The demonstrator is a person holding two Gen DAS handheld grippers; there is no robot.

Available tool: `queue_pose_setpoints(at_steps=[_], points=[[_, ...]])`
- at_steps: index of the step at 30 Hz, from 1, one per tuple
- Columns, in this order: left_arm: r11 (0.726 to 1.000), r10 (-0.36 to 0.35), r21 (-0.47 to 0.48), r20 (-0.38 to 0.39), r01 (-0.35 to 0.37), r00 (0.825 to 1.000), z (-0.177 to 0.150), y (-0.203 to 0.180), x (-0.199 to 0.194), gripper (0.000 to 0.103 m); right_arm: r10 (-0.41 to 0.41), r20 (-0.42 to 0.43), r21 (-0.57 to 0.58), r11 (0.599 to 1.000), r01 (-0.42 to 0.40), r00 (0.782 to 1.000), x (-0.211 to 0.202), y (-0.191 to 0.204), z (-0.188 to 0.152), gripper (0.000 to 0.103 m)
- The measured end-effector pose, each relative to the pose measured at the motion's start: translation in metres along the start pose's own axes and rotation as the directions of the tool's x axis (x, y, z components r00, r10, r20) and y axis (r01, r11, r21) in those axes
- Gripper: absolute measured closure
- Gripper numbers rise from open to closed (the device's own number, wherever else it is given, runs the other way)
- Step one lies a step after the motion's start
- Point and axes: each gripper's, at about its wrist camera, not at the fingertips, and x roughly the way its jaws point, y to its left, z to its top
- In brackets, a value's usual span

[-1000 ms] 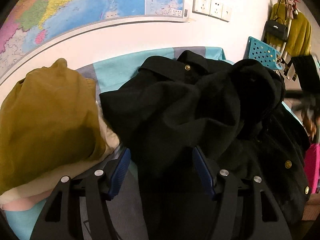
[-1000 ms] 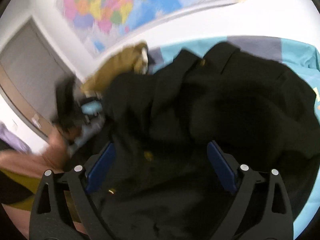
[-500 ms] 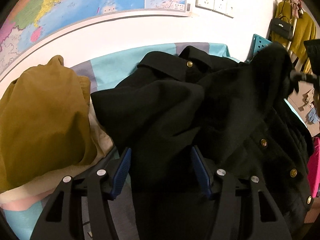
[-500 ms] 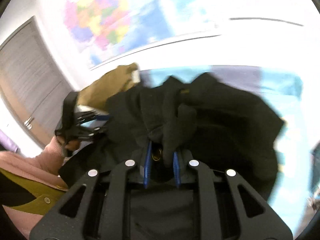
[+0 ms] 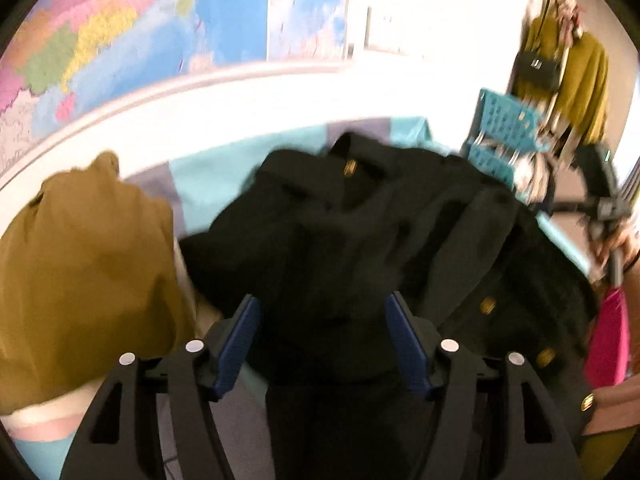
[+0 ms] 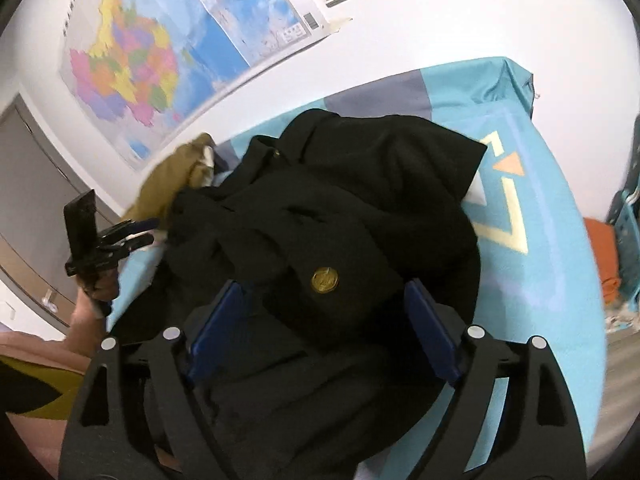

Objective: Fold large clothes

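**Heavy black coat bunched on the bed, both tools spread and empty**

The black coat (image 6: pixel 328 216) lies in a rumpled heap on the bed (image 6: pixel 532 240), which carries a turquoise cover; its collar is toward the wall and its gold buttons (image 6: pixel 325 280) face up. It looks like thick, woolly cloth: probably heavy for a garment, soft and floppy, and not slippery. It should drape and sag when lifted, so a pinch on one layer may drag the rest along. The firmer parts, namely the collar, the buttoned front edge and the shoulder seams, seem the best places to take hold.

The right tool (image 6: pixel 320 320) hangs just over the near part of the coat, jaws wide, with the button and a fold of cloth between the blue pads (image 6: pixel 430 330) but nothing clamped. The left tool (image 5: pixel 322 340) is also spread wide and holds nothing, with the coat's near edge lying between its fingers. A mustard-coloured garment (image 5: pixel 80 272) sits beside the coat on the left, touching it.
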Motion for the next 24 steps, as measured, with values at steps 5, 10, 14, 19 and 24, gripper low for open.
queue_pose_setpoints(at_steps=[5, 10, 14, 19, 24], points=[[0.999, 0.041, 0.041, -0.14, -0.035, 0.989, 0.016, -0.015, 0.053, 0.043, -0.012, -0.034, 0.034, 0.999, 0.014, 0.999, 0.037, 0.002, 0.001, 0.06], [0.994, 0.109, 0.039, -0.165, -0.103, 0.98, 0.034, -0.016, 0.092, 0.1, -0.065, 0.065, -0.106, 0.992, 0.072, 0.996, 0.015, 0.03, 0.028, 0.1], [0.984, 0.176, -0.031, -0.007, -0.176, 0.984, 0.056, -0.008, 0.067, 0.1, -0.087, 0.213, -0.179, 0.976, 0.126, 0.973, -0.028, 0.043, 0.064, 0.1], [0.981, 0.176, -0.081, -0.036, -0.178, 0.984, 0.057, 0.0, 0.079, 0.098, -0.176, 0.181, -0.147, 0.968, 0.203, 0.968, -0.006, 0.019, 0.087, 0.1], [0.974, 0.21, -0.069, -0.093, -0.216, 0.973, 0.044, 0.001, 0.097, 0.086, -0.25, 0.037, -0.07, 0.965, 0.252, 0.968, 0.055, -0.02, 0.079, 0.098]])
